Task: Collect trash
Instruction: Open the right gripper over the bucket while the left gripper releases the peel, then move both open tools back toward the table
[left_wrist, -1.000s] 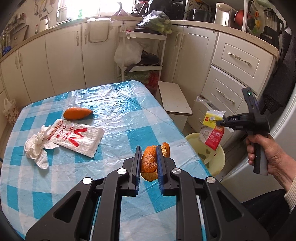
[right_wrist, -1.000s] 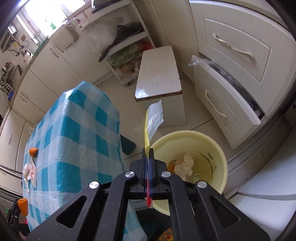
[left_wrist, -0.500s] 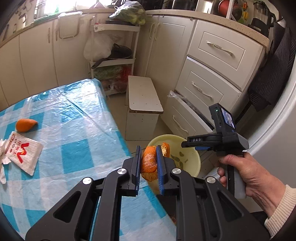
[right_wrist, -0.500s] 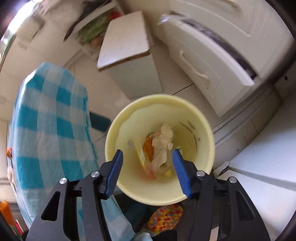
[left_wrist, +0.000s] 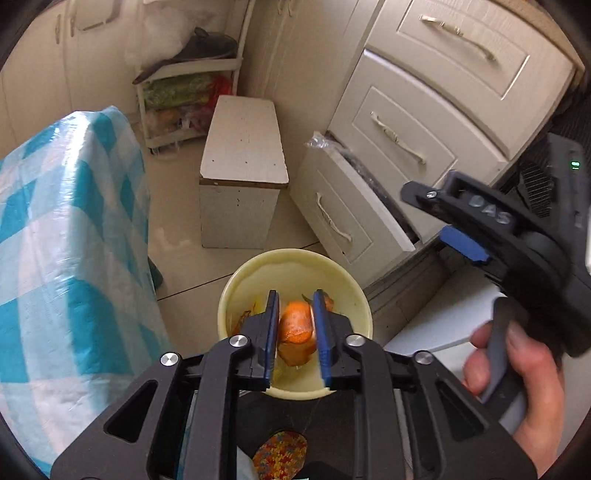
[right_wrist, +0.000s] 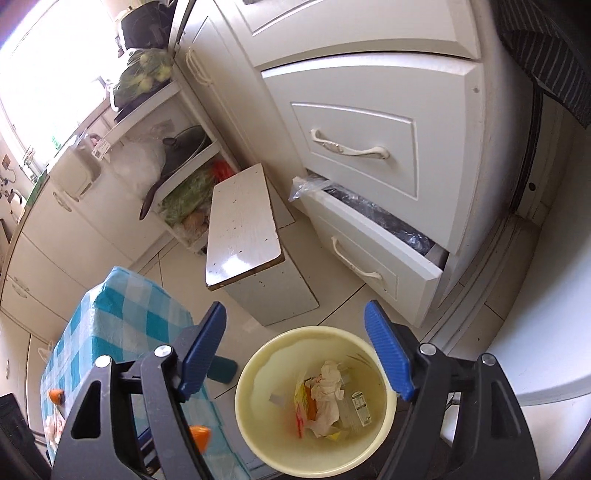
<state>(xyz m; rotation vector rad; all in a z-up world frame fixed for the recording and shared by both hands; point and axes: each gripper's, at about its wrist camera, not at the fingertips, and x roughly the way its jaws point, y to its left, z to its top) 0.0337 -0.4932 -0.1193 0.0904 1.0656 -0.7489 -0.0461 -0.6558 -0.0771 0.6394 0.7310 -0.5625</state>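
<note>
My left gripper (left_wrist: 294, 334) is shut on an orange peel (left_wrist: 295, 330) and holds it directly above the pale yellow trash bucket (left_wrist: 236, 291) on the floor. My right gripper (right_wrist: 295, 354) is open and empty, above and behind the same bucket (right_wrist: 255, 417), which holds crumpled tissue (right_wrist: 327, 384) and a yellow-red wrapper (right_wrist: 301, 402). The right gripper also shows in the left wrist view (left_wrist: 443, 214), to the right of the bucket. Another orange peel (right_wrist: 55, 396) lies on the checked table (right_wrist: 122, 314).
A white stool (left_wrist: 243, 166) stands on the floor behind the bucket. A lower drawer (left_wrist: 343, 221) of the white cabinet stands pulled out at the right. The blue-checked table edge (left_wrist: 74, 240) is at the left. A shelf rack (right_wrist: 177, 177) with bags stands beyond the stool.
My left gripper carried the orange peel from over the table to above the bucket. My right gripper opened, dropped the yellow-red wrapper into the bucket, then pulled back.
</note>
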